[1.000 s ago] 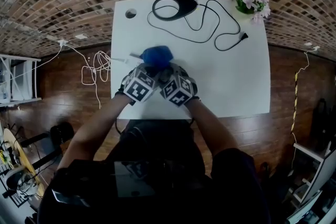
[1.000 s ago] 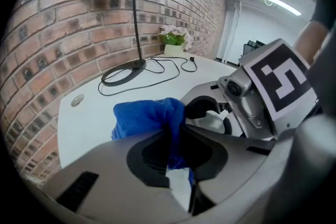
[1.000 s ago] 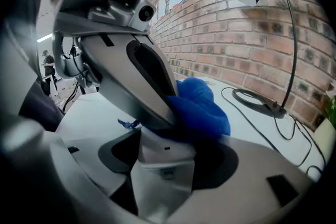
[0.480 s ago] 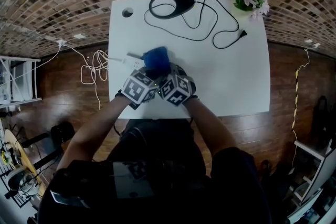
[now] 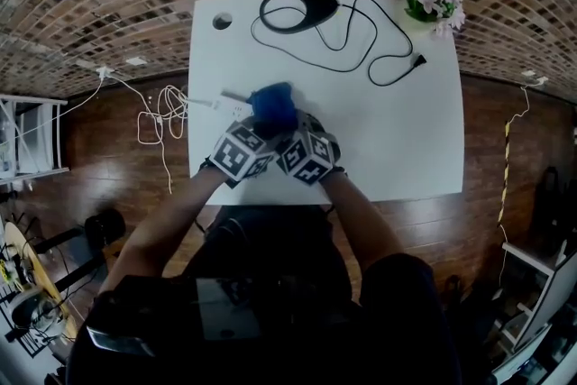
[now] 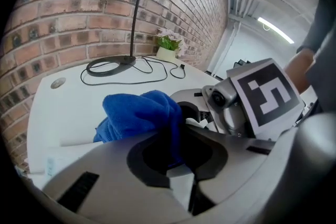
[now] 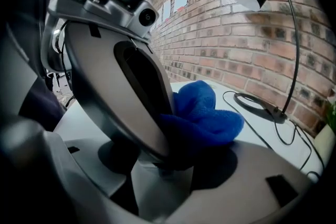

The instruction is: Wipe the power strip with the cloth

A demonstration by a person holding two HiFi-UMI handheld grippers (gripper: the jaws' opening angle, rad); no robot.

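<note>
A blue cloth (image 5: 272, 105) lies bunched over the white power strip (image 5: 234, 106) near the table's left front. The strip's far end and its cord stick out to the left. My left gripper (image 5: 261, 131) is shut on the cloth (image 6: 139, 113), whose fold is pinched between its jaws (image 6: 181, 139). My right gripper (image 5: 285, 133) sits close beside it, its jaws standing wide and just closed a little. They grip a white block, the strip's near end (image 7: 163, 186), below the cloth (image 7: 205, 118). The fingertips are hidden in the head view.
A black desk lamp base (image 5: 297, 12) and its looping black cord with plug (image 5: 397, 68) lie at the back of the white table (image 5: 406, 149). A flower pot (image 5: 431, 0) stands at the back right corner. White cable (image 5: 158, 117) hangs off the left edge.
The left gripper has tilted slightly with the cloth in it. The right gripper has kept its place.
</note>
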